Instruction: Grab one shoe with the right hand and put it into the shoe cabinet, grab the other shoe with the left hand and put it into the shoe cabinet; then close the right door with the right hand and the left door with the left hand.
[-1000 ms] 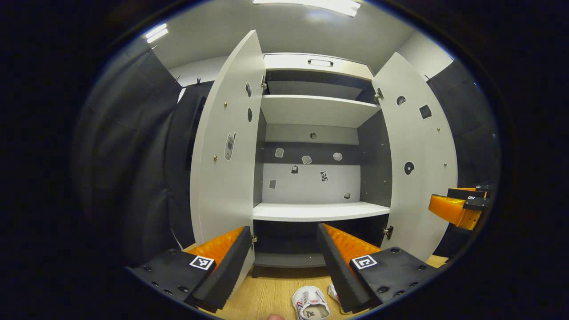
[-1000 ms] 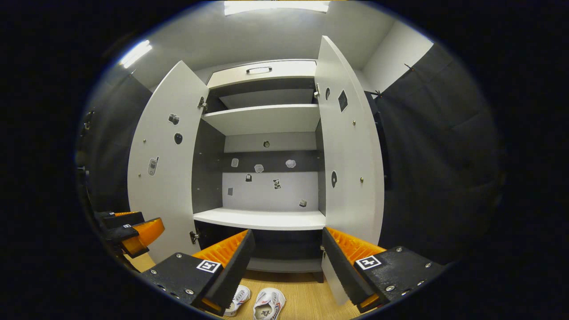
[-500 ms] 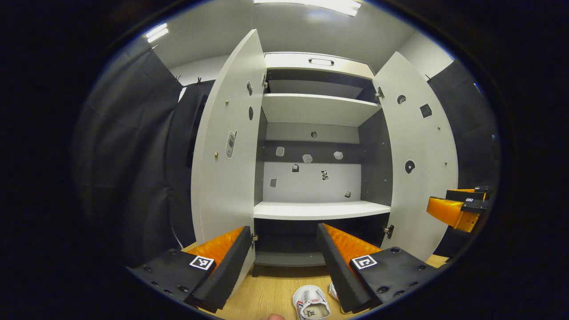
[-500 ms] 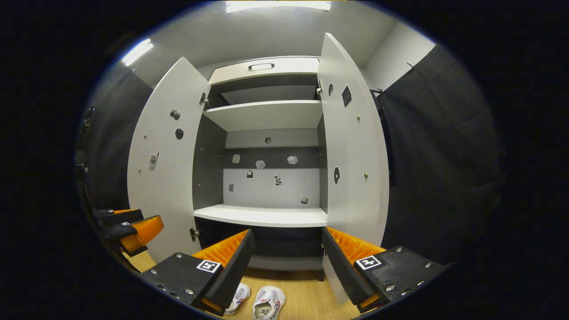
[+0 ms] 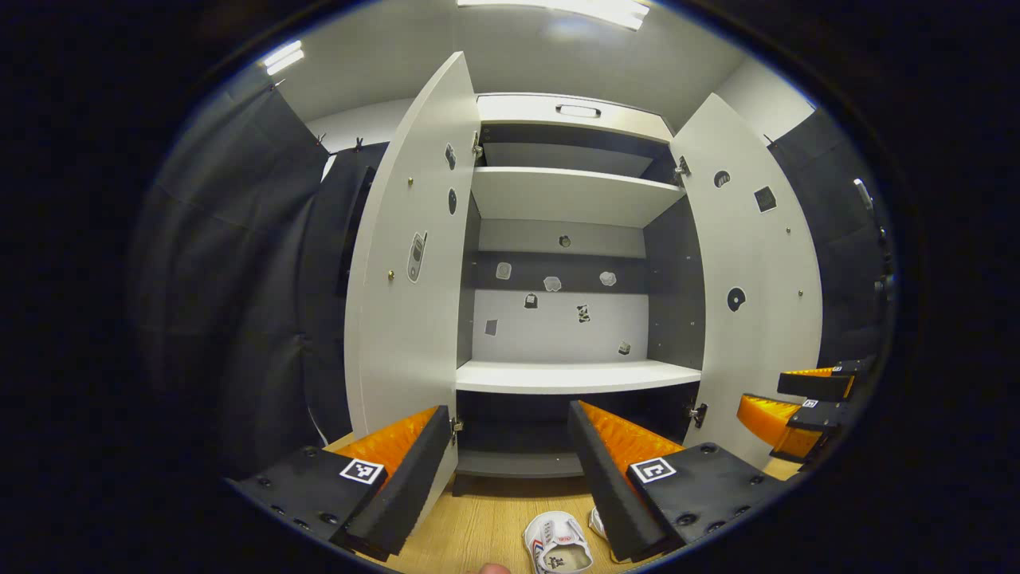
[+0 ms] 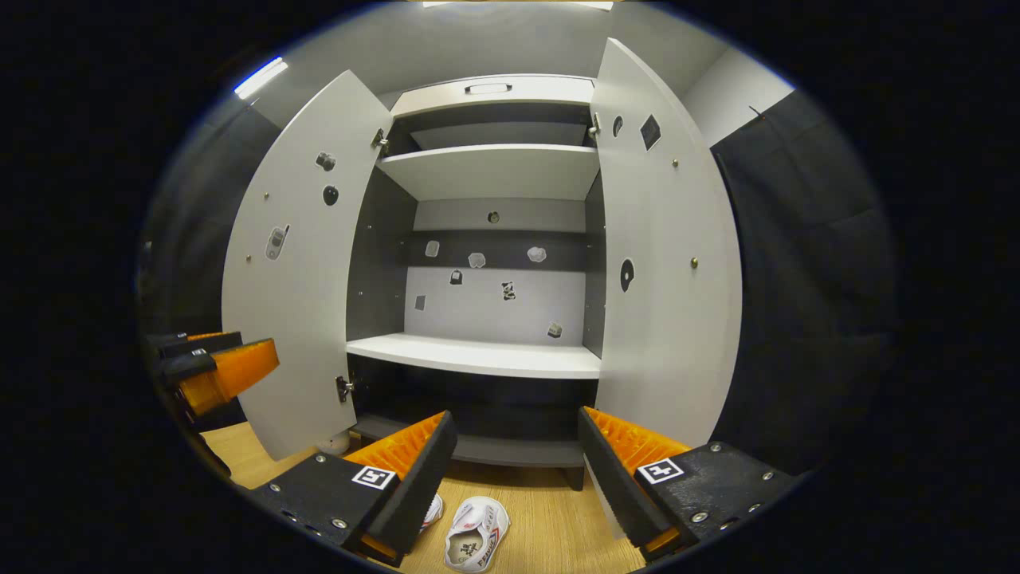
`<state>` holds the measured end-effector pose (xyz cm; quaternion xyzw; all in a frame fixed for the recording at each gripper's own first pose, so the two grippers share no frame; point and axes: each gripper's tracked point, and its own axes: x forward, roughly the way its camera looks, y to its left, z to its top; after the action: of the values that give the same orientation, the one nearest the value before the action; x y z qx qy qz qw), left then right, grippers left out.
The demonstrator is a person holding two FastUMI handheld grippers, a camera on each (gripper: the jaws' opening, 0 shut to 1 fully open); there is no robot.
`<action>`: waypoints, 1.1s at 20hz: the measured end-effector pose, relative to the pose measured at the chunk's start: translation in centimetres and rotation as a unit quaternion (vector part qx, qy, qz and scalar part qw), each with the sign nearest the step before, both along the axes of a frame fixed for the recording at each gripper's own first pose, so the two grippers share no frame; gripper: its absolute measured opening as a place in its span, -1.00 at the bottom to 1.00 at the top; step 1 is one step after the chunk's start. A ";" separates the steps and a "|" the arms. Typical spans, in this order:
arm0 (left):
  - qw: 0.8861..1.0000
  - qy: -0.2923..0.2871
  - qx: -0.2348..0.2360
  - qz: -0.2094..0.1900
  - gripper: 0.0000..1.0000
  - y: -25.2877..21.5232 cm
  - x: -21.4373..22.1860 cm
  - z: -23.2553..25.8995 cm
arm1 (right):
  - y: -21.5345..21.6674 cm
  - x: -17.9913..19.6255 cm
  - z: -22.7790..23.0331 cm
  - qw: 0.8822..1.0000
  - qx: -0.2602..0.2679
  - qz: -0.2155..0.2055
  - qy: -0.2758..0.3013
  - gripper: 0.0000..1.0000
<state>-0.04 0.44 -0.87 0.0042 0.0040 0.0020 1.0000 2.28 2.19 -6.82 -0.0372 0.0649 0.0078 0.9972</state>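
Two white shoes lie on the wooden floor in front of the shoe cabinet [image 5: 574, 375]. In the left gripper view one shoe [image 5: 558, 546] sits just below my fingers, and the second shoe [image 5: 596, 522] is half hidden behind the right finger. My left gripper [image 5: 507, 411] is open and empty, facing the cabinet. The right gripper view has one shoe [image 6: 476, 536] in plain sight and the other shoe [image 6: 433, 510] tucked behind the left finger. My right gripper [image 6: 516, 416] is open and empty above them. Both cabinet doors stand wide open: left door [image 6: 295, 263], right door [image 6: 669, 263].
The cabinet has a white middle shelf [image 6: 478, 355], an upper shelf [image 6: 494, 171] and a dark bottom compartment [image 6: 486, 414]. Small stickers dot its back wall and doors. Black cloth walls close in both sides. The right gripper [image 5: 777, 392] appears at the right edge, the left gripper [image 6: 255, 347] at the left.
My right gripper has dropped and tipped toward the floor, so the cabinet rides higher in its view and more floor shows. The left gripper has stayed put.
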 end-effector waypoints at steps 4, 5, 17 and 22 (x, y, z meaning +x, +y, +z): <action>1.000 0.001 -0.004 -0.002 0.92 -0.1 -0.3 -0.1 | 0.7 0.7 -5.8 0.998 -0.017 0.008 0.052 0.90; 1.000 0.002 -0.005 -0.002 0.92 0.0 -0.2 -0.2 | 0.8 0.9 -7.5 0.998 -0.023 0.010 0.065 0.91; 1.000 0.009 -0.010 0.008 0.93 1.1 -0.9 -0.7 | 0.3 -1.7 -25.2 0.969 -0.046 0.017 0.242 0.92; 1.000 0.010 -0.008 0.011 0.93 1.4 -1.0 -0.7 | -0.2 -1.6 -29.3 0.957 -0.054 0.014 0.284 0.92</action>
<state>-1.06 1.87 -1.62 -0.0043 0.0136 0.0126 0.9998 0.65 2.02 -36.10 -0.0882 0.3452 0.0285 0.9340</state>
